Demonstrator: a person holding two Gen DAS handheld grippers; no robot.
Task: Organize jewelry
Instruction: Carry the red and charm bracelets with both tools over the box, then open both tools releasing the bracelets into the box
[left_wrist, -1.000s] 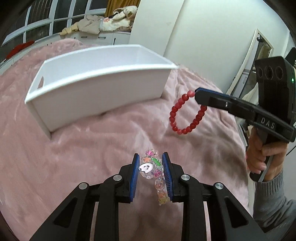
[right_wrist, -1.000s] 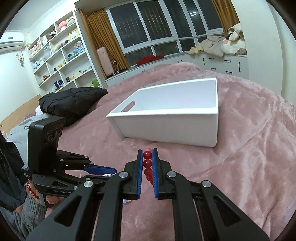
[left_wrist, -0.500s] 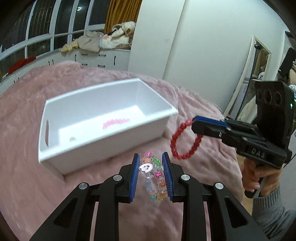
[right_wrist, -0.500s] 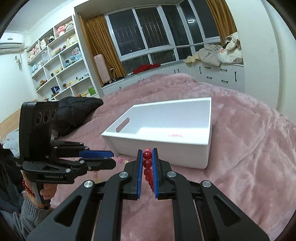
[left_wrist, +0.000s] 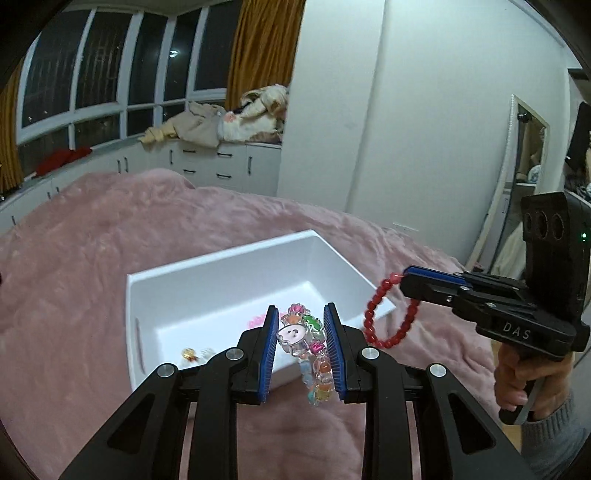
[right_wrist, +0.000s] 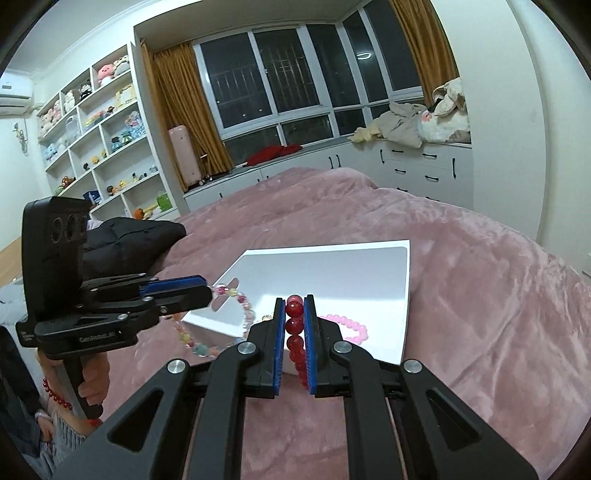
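My left gripper (left_wrist: 301, 317) is shut on a multicolour bead bracelet (left_wrist: 314, 354) with a white ghost charm, held above the near wall of the white box (left_wrist: 229, 269). In the right wrist view the left gripper (right_wrist: 207, 291) holds that bracelet (right_wrist: 207, 332) over the box's left corner. My right gripper (right_wrist: 294, 304) is shut on a red bead bracelet (right_wrist: 295, 332), held above the box (right_wrist: 369, 258). In the left wrist view it (left_wrist: 404, 277) hangs the red bracelet (left_wrist: 388, 317) at the box's right corner. A pink bead bracelet (right_wrist: 351, 326) and a small gold piece (left_wrist: 189, 353) lie inside the box.
The box sits on a pink fuzzy bedspread (right_wrist: 480, 295). A black jacket (right_wrist: 129, 240) lies on the bed at left. White drawers (right_wrist: 424, 166) with clothes on top run under the window. A mirror (left_wrist: 517, 177) leans on the wall at right.
Both grippers have risen and moved forward over the box with their bracelets still held. The box's inside, with the pink bracelet, has come into view.
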